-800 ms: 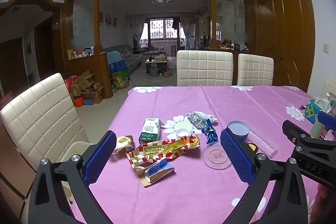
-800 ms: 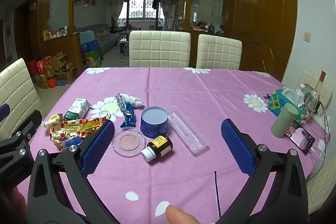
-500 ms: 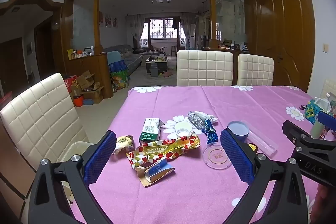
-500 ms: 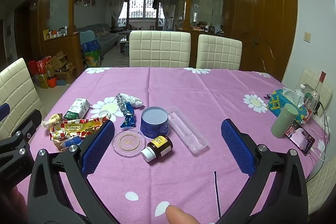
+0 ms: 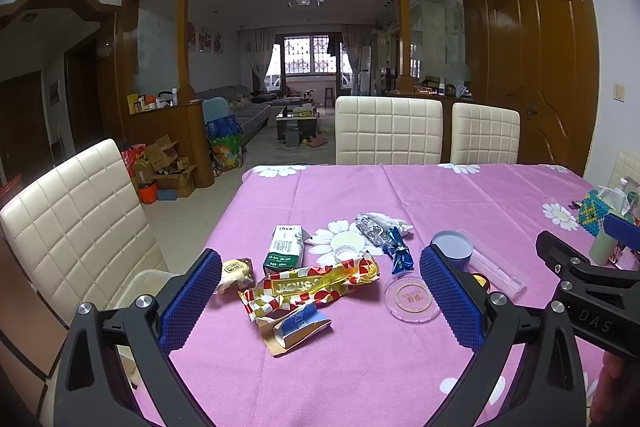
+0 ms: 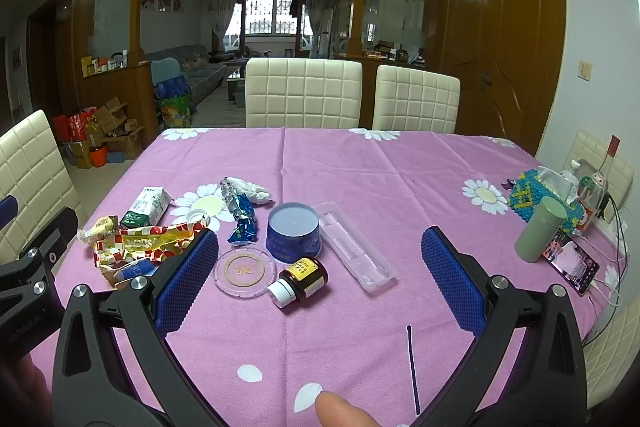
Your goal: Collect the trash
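Trash lies on the pink tablecloth. A red-yellow snack wrapper, a torn blue-white packet, a green-white milk carton, a small yellow wrapper, a blue foil wrapper and a silver-white wrapper sit ahead of my open, empty left gripper. My right gripper is open and empty, above a brown pill bottle and a clear round lid. The wrappers also show at left in the right wrist view.
A blue round tin and a clear plastic case lie mid-table. A green flask, a phone and a beaded box stand at the right edge. Cream chairs ring the table. A clear bin sits on the left chair.
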{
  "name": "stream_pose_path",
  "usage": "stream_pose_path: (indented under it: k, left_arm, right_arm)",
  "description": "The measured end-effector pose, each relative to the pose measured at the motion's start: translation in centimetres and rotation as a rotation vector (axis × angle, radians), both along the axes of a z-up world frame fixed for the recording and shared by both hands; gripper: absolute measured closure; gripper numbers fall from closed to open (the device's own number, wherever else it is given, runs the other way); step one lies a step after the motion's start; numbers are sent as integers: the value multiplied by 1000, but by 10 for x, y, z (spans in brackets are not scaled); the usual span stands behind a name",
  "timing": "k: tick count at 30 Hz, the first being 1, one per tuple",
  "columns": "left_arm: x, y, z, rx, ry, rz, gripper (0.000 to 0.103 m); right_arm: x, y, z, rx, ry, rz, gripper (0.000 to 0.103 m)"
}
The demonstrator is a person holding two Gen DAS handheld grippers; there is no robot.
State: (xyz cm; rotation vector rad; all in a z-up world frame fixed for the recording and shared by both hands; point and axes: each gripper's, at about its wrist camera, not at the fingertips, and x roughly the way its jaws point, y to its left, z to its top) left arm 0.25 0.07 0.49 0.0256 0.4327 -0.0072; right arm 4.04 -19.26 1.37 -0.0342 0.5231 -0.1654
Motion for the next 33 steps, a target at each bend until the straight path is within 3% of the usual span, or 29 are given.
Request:
stream_pose_path:
  k: [33]
  left_arm:
    - [-3,-2,-3,2,-1,0,6]
  right_arm:
    - [-2,0,-1,-2,0,-1,3]
